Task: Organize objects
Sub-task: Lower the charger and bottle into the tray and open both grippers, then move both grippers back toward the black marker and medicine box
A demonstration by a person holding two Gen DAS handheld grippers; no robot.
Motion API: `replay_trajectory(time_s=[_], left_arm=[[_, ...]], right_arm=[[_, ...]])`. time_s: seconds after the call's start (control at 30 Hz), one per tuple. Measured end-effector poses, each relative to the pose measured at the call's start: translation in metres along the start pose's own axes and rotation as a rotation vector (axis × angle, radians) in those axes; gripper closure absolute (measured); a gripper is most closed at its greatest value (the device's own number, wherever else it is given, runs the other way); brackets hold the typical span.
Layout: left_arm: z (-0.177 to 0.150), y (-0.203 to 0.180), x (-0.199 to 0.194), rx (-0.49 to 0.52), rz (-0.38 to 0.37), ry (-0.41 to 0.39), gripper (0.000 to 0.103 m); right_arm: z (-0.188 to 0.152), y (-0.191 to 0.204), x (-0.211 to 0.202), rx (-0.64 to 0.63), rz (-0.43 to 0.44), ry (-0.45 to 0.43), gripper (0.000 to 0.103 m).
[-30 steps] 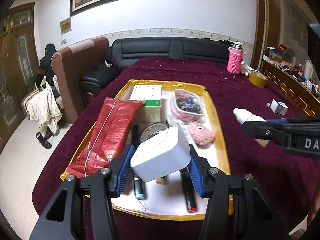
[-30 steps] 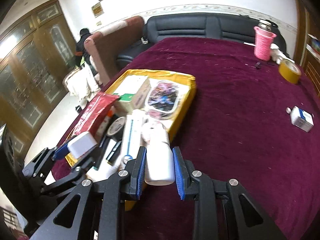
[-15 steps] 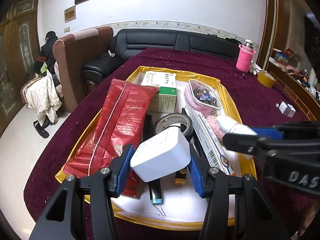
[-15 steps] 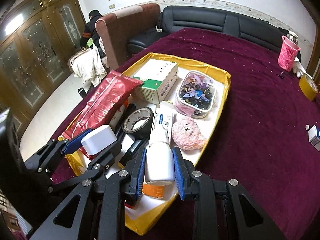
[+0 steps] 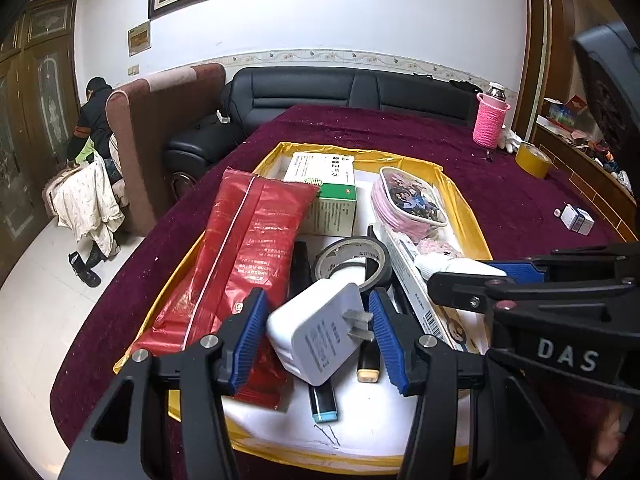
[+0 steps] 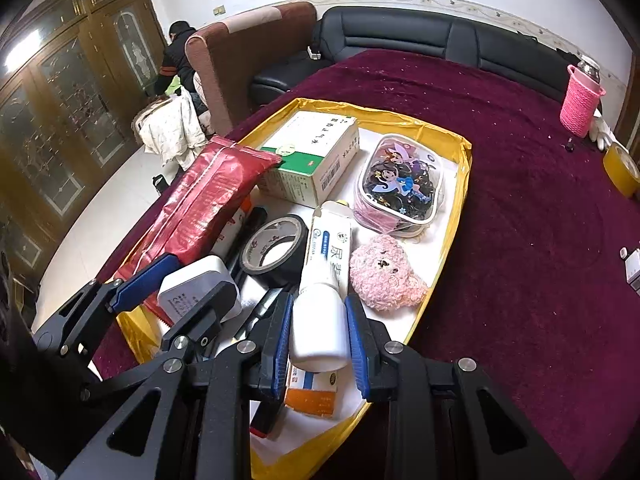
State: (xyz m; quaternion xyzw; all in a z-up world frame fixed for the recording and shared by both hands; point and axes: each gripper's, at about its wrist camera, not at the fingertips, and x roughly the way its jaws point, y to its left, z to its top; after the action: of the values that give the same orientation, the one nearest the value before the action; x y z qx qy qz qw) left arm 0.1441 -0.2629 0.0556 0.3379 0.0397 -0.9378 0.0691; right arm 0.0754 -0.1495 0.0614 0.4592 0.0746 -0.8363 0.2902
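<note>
Over the yellow-rimmed tray [image 5: 460, 200] on maroon cloth, my left jaws pinch a white plug-in charger [image 5: 320, 334] — my right jaws, a white plastic bottle [image 6: 319, 330].

White charger [image 5: 320, 332] and white bottle [image 6: 319, 326] held above yellow-rimmed tray [image 5: 464, 208].

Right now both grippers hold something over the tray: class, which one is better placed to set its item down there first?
Probably the left. Its white charger hangs low over the tray, above pens. The right gripper clamps the white bottle above the long tube box, with little bare floor below.
</note>
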Motion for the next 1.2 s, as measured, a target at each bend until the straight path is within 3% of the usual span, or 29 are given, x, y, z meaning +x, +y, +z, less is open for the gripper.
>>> replay_trajectory(time_s=[0.1,0.2,0.23,0.3,0.53,0.73,1.2], left_arm=[[0.001,0.002,-0.002,-0.011,-0.005,-0.003,0.039],[0.003,0.005,-0.004,-0.023,0.016,-0.007,0.028],[0.004,0.006,-0.006,-0.029,0.016,-0.011,0.028],[0.006,0.006,-0.010,-0.029,0.033,-0.023,0.023],[0.013,-0.010,-0.028,0.037,0.092,-0.069,0.019],[0.019,-0.032,-0.036,0.112,0.133,-0.089,0.015],[0.019,-0.096,-0.029,0.261,0.129,-0.037,0.014]], right_arm=[[0.004,-0.001,0.005,0.011,0.009,0.007,0.073],[0.006,-0.005,0.008,0.047,0.045,0.024,0.060],[0.006,-0.007,0.007,0.056,0.057,0.020,0.049],[0.006,-0.010,0.002,0.071,0.075,0.000,0.038],[0.005,-0.028,-0.028,0.124,0.113,-0.087,0.025],[-0.005,-0.067,-0.050,0.194,0.084,-0.146,0.020],[-0.052,-0.188,-0.078,0.425,0.001,-0.182,0.020]])
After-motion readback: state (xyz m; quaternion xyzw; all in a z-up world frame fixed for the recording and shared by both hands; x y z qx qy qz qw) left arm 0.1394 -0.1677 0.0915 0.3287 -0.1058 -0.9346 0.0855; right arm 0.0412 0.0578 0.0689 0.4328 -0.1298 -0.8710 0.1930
